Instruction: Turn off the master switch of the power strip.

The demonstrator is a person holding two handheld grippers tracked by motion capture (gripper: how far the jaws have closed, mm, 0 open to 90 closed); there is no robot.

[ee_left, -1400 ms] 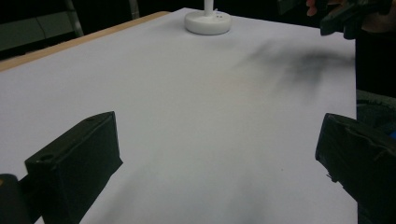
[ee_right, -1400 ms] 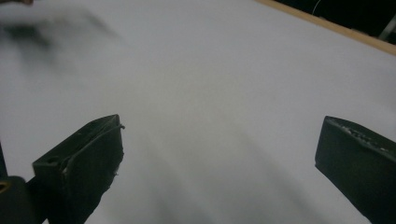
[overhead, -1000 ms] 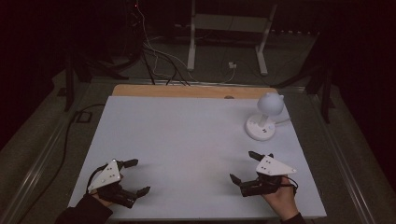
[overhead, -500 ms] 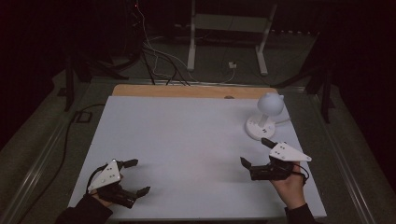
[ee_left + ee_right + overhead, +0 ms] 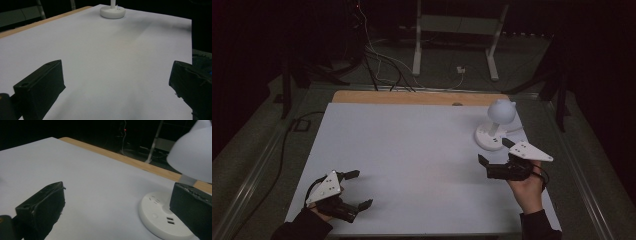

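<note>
We are seeing the lamp (image 5: 495, 125) standing at the counter's (image 5: 412, 150) far right edge. Our right tongs (image 5: 494, 154), spread wide and empty, are hovering just beside its base. Our left tongs (image 5: 357, 189), wide too, are resting near the front left corner.

The desk lamp (image 5: 494, 125) stands at the far right of the worktop (image 5: 412, 150). The right tool (image 5: 494, 157) lies just near of it; the left tool (image 5: 357, 189) sits at the near left corner.
</note>
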